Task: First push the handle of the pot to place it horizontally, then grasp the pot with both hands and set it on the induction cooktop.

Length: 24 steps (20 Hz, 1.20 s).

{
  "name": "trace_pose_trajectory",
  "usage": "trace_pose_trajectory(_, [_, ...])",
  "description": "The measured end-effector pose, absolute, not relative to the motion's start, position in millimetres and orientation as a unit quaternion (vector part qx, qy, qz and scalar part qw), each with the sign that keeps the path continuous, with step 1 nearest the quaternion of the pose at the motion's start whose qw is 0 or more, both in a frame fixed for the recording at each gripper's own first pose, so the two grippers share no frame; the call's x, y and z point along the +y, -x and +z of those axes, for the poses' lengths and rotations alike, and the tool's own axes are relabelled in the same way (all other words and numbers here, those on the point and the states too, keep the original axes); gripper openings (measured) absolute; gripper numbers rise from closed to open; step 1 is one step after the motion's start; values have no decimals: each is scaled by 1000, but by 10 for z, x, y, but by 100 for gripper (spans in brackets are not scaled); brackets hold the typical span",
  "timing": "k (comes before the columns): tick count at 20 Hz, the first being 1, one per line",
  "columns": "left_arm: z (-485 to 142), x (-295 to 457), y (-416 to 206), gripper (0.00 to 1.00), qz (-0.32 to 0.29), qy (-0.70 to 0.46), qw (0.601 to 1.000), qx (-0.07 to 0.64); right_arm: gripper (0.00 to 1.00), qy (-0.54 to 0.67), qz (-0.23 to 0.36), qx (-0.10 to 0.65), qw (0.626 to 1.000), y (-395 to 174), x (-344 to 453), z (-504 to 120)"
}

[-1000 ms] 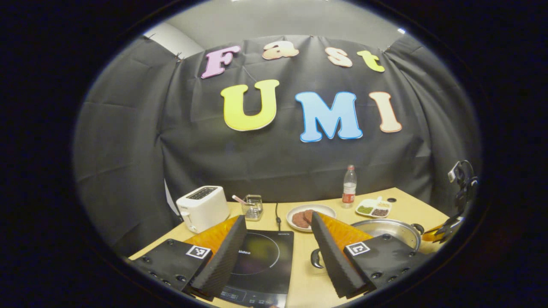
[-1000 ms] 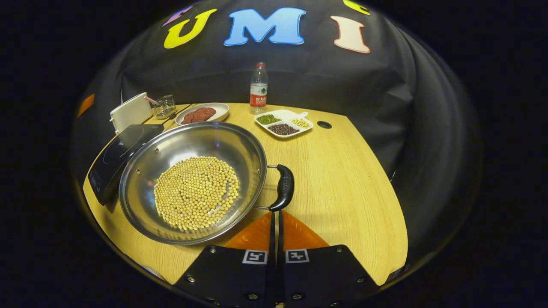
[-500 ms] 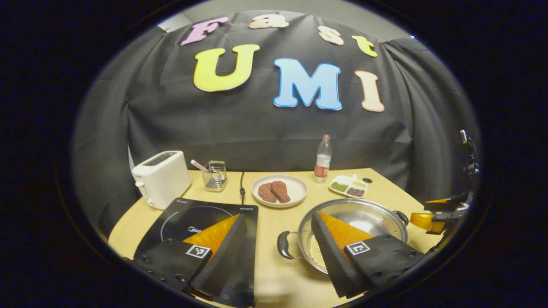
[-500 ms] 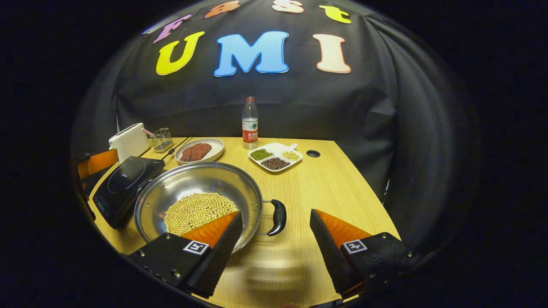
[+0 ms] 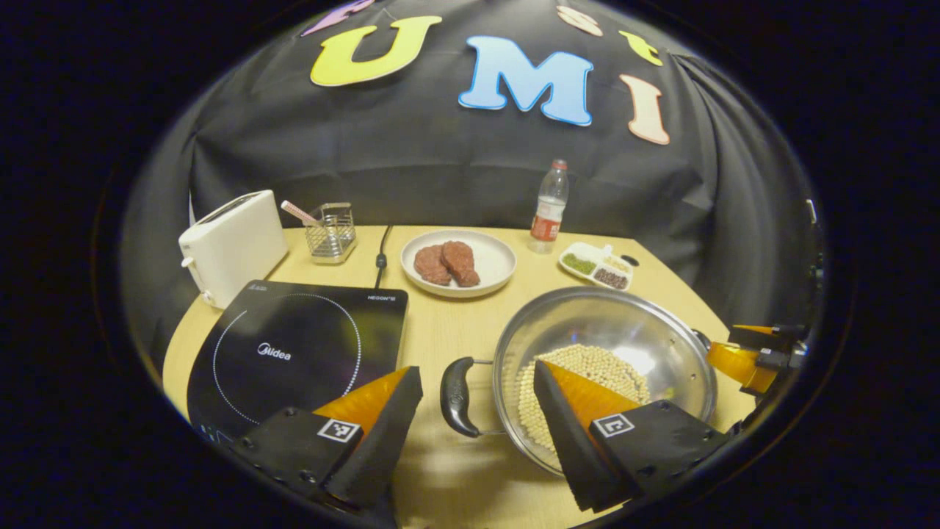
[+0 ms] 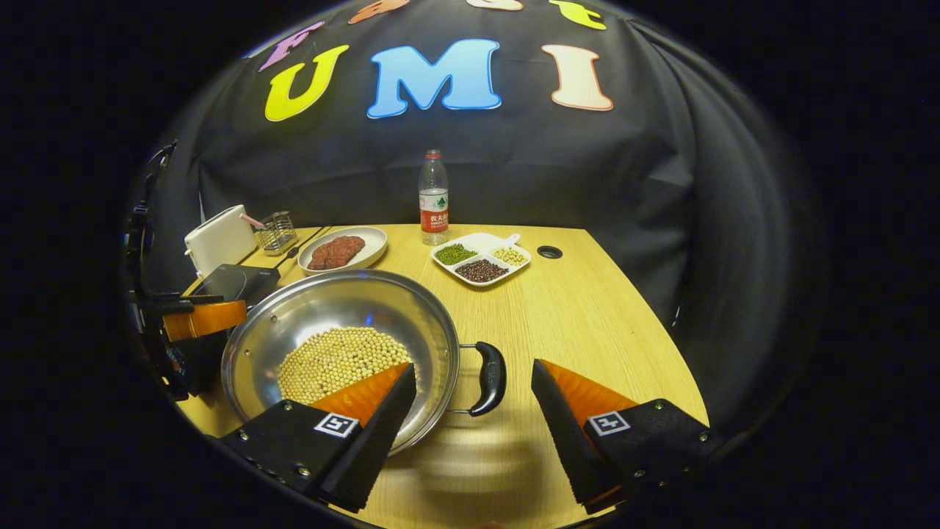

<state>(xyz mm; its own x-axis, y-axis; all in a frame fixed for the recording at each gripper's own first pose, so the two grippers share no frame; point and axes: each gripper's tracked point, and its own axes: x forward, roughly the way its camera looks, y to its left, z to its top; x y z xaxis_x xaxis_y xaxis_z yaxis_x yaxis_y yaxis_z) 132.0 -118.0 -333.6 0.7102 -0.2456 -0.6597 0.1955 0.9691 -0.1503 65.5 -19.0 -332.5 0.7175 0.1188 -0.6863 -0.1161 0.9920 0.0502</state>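
A steel pot with soybeans in it rests on the wooden table, right of the black induction cooktop. My left gripper is open and straddles the pot's left black handle, apart from it. The right gripper is open as well, with the pot's right black handle lying between its fingers, untouched. The right gripper shows at the right edge of the left gripper view; the left one sits at the left edge of the right gripper view.
Along the back stand a white toaster, a wire holder, a plate of meat, a water bottle and a divided dish of beans. A cable runs to the cooktop. A round hole is in the tabletop.
The right gripper went from shut at the handle to open and drew back slightly. The left gripper dropped and tilted down toward the pot's left handle.
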Motion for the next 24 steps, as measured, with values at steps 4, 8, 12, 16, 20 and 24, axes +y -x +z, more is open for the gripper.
trace_pose_trajectory(4, [-3617, -1155, -1352, 99, -113, 18, 911, 397, 98, -14, 68, 387, 920, -756, -154, -3485])
trace_pose_trajectory(8, [-3753, -1171, -1387, 96, -105, 15, 905, 413, 98, -35, 64, 414, 907, -841, -143, -3681])
trace_pose_trajectory(12, [-3822, -1188, -1385, 91, -99, 9, 900, 424, 83, -57, 72, 438, 894, -853, -120, -3821])
trace_pose_trajectory(16, [-3912, -1274, -1340, 76, -99, 9, 893, 438, 63, -77, 78, 452, 885, -836, -92, -3830])
trace_pose_trajectory(20, [-3909, -1279, -1380, 72, -102, 12, 895, 435, 53, -83, 65, 464, 880, -794, -82, -3820])
trace_pose_trajectory(24, [-3902, -1249, -1352, 64, -110, 35, 892, 437, 52, -66, 71, 462, 882, -743, -52, -3743])
